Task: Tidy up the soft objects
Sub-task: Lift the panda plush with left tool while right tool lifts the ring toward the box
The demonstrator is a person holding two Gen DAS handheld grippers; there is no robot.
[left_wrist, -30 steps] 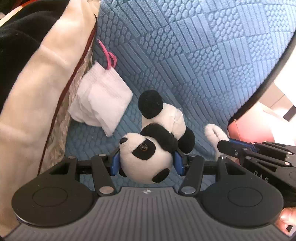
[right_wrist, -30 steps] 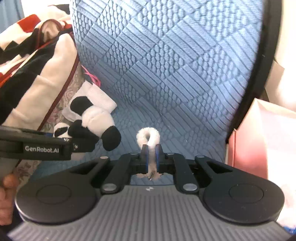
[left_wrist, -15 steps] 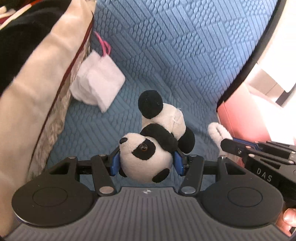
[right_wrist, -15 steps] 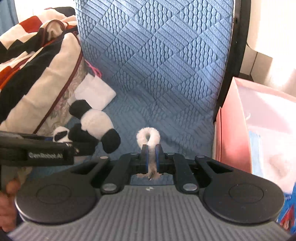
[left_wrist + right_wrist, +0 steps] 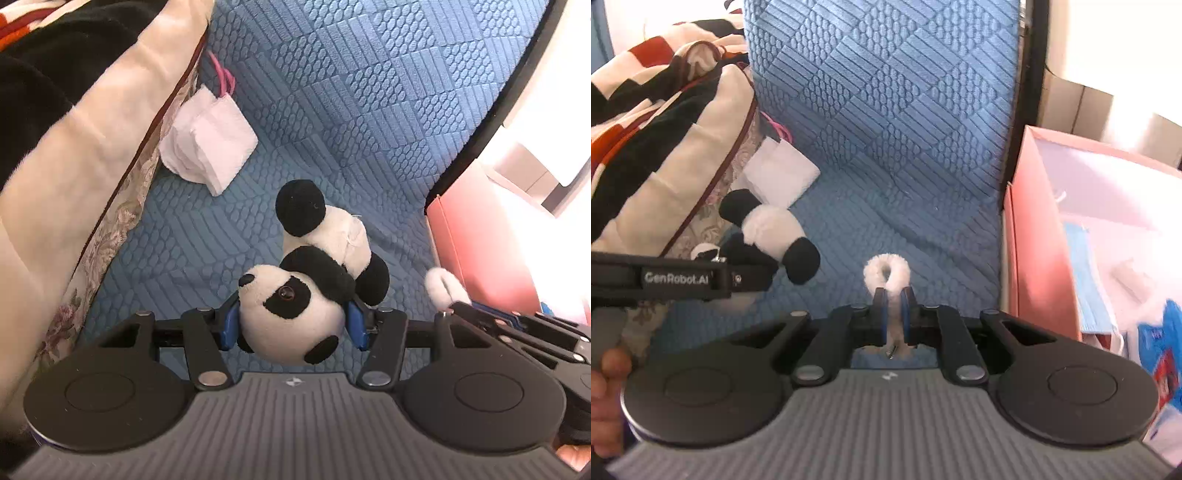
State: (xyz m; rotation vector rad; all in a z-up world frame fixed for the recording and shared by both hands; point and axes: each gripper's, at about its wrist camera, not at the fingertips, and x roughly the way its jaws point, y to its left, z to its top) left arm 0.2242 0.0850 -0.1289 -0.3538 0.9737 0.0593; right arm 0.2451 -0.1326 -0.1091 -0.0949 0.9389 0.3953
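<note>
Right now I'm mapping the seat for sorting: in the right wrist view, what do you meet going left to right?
Striped blanket → white folded cloth → white fluffy loop pinched in the right gripper → pink box → blue face mask.

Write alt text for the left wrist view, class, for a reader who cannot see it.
The left gripper clamps a plush panda by its head above a blue quilted cushion. A folded white cloth lies by a striped pillow at left; a pink box stands at right.
</note>
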